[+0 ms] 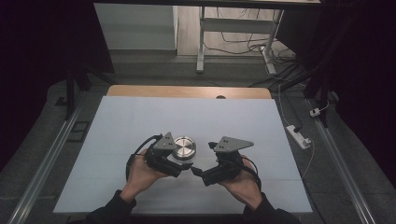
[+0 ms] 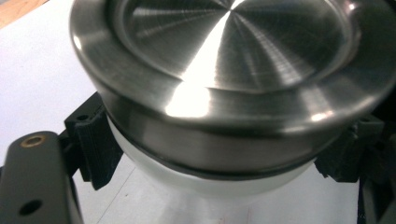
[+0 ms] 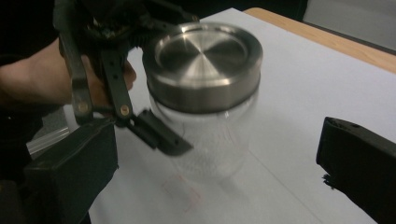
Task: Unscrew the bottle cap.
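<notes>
Left tool [image 1: 180, 164] clamps the glass jar [image 3: 205, 135] just below its steel lid [image 1: 184, 147]. Right tool [image 1: 200, 173], at the jar's 4 o'clock on the tabletop [image 1: 140, 121], gapes wide, holding nothing.

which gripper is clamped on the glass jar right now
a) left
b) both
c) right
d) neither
a) The left gripper has its jaws against both sides of the jar below its steel lid, while the right gripper stands open and apart from it.
</notes>
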`<control>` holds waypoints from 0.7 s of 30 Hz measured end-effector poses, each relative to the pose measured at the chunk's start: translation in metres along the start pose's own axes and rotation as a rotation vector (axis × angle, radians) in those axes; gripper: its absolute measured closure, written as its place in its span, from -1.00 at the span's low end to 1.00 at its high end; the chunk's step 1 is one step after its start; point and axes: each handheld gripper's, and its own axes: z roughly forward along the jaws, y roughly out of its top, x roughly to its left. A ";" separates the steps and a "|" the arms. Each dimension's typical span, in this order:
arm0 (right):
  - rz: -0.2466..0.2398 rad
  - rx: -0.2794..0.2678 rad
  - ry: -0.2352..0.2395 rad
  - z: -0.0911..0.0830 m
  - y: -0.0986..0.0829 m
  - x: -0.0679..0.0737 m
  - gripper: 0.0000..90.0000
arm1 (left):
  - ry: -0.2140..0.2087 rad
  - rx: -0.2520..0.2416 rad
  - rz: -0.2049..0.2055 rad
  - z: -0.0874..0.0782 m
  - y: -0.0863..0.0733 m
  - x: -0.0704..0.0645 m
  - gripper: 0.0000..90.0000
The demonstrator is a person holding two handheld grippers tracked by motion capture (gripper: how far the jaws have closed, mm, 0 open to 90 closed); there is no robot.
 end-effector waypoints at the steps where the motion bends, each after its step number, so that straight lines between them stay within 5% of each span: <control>1: 0.001 -0.004 -0.002 0.002 0.002 0.000 -1.00 | 0.000 -0.001 -0.001 0.000 0.000 0.000 -0.65; 15: -0.008 0.007 -0.038 0.031 0.024 0.006 -1.00 | 0.007 0.015 -0.003 0.002 0.001 -0.003 -0.65; 21: -0.032 0.011 -0.045 0.045 0.029 0.010 -0.71 | 0.000 0.018 0.003 0.003 0.002 -0.004 -0.65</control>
